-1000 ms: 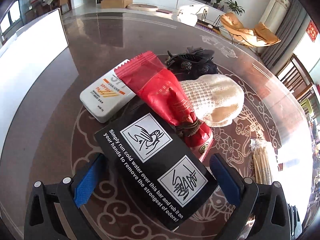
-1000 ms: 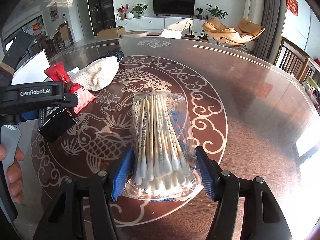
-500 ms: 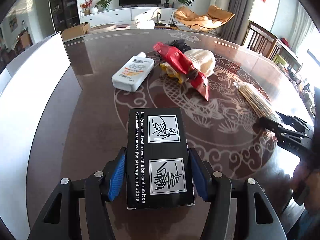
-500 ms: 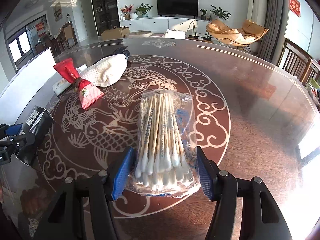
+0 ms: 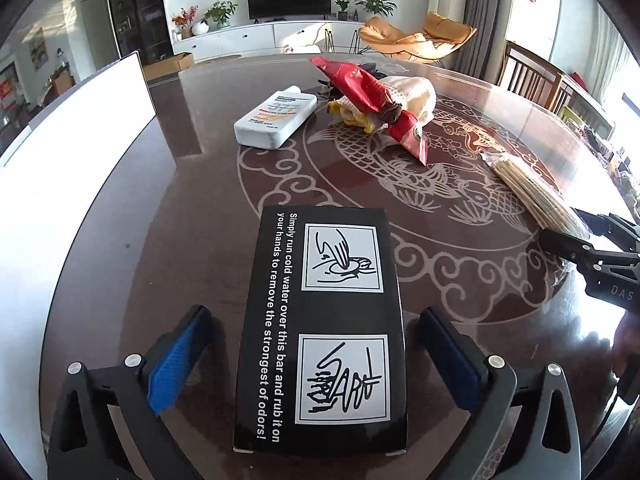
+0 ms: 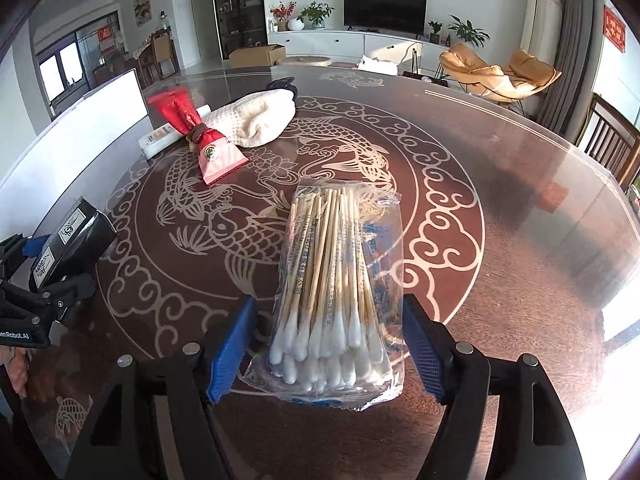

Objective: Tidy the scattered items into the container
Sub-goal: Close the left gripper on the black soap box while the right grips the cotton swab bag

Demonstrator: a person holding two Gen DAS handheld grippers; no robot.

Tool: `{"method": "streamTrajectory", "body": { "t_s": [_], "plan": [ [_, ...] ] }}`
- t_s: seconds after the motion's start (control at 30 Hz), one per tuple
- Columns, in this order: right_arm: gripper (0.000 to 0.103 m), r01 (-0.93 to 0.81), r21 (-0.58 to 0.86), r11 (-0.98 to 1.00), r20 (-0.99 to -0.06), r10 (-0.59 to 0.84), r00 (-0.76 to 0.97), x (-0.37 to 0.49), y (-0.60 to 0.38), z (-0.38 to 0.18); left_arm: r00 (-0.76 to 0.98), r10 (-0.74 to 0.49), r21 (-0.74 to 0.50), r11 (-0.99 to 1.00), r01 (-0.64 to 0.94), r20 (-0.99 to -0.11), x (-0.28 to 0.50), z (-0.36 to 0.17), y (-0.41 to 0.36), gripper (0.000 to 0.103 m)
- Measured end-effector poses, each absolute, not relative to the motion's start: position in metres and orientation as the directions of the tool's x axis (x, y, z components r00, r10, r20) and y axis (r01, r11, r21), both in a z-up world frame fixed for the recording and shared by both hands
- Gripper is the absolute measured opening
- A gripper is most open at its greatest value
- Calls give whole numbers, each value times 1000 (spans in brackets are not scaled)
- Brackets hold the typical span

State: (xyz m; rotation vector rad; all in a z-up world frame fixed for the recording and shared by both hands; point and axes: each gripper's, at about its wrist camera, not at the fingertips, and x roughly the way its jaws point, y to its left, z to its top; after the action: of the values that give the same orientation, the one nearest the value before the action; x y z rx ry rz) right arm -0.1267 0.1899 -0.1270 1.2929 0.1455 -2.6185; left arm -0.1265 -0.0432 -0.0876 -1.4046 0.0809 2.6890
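While both tools' jaws open, the left tool [image 5: 316, 360] flanks a black box [image 5: 320, 328]; the right tool [image 6: 328, 344] flanks bagged cotton swabs [image 6: 336, 288] at frame bottom.

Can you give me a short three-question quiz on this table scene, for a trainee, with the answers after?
1. True or false: the left gripper pads press on the black box.
2. Which item lies between the right gripper pads? A) white bottle B) bag of cotton swabs C) red packet
3. Fill in: the red packet leans on the cream ____ cloth.

Key
1. False: both blue pads stand clear of the box's sides, and the jaws are opening.
2. B: the bag of cotton swabs lies on the table between the opening pads, untouched.
3. Knitted: the cream knitted cloth, beside the white bottle.
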Motion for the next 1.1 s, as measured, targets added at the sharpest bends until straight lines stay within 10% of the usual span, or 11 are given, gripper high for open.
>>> {"method": "streamTrajectory", "body": {
  "t_s": [1.1],
  "plan": [
    [75,237,5,-971,-793,-148,-590,-128,190,-128,-569,65,0,-994,-113,-819,-129,-89,-43,103]
  ]
}}
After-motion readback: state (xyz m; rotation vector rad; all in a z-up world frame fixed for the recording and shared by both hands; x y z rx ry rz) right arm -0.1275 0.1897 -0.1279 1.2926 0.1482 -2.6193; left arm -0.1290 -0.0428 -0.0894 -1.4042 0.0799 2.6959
